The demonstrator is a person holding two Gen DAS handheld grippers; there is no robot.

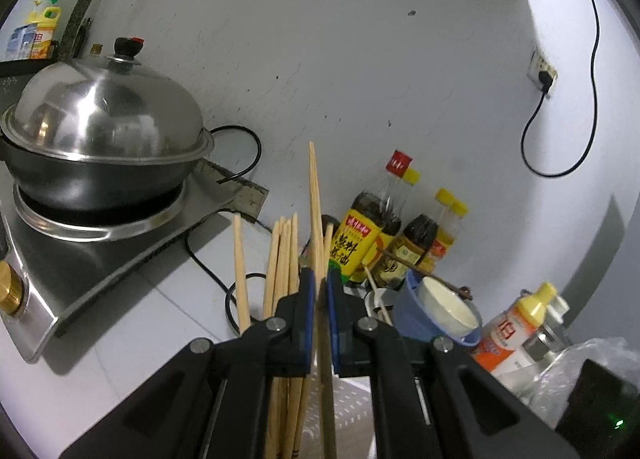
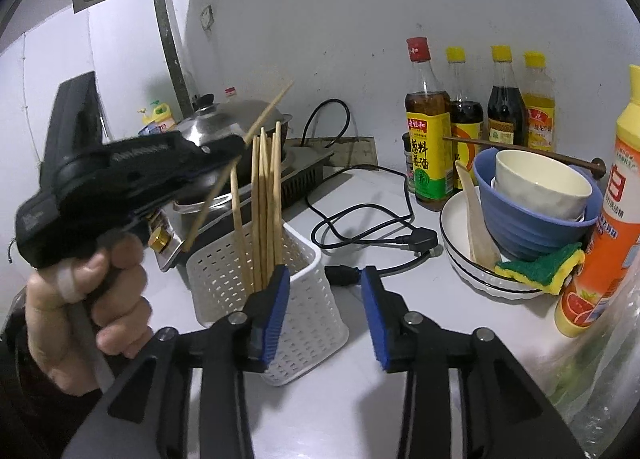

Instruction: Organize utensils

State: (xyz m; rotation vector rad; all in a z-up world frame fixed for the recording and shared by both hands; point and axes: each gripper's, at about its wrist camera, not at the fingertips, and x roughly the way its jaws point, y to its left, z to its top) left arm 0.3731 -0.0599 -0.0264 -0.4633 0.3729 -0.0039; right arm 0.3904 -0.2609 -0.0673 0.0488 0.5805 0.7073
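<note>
My left gripper (image 1: pixel 318 291) was closed on a pair of chopsticks (image 1: pixel 315 195), held tilted above the white basket (image 2: pixel 296 291). My right gripper (image 2: pixel 325 309) stood open with nothing in it, its left finger just in front of the basket. More chopsticks (image 2: pixel 264 195) stood upright inside that basket. Behind the basket, to its right, the bottle with the red cap (image 2: pixel 429 131) had a yellow label with Chinese writing, 料酒. Only the right view showed the basket's perforated wall, my left hand (image 2: pixel 80 299) and the green and yellow sponge (image 2: pixel 540 265) on the plate (image 2: pixel 472 271). Only the left view showed the wall socket (image 1: pixel 543 73), far above the basket
</note>
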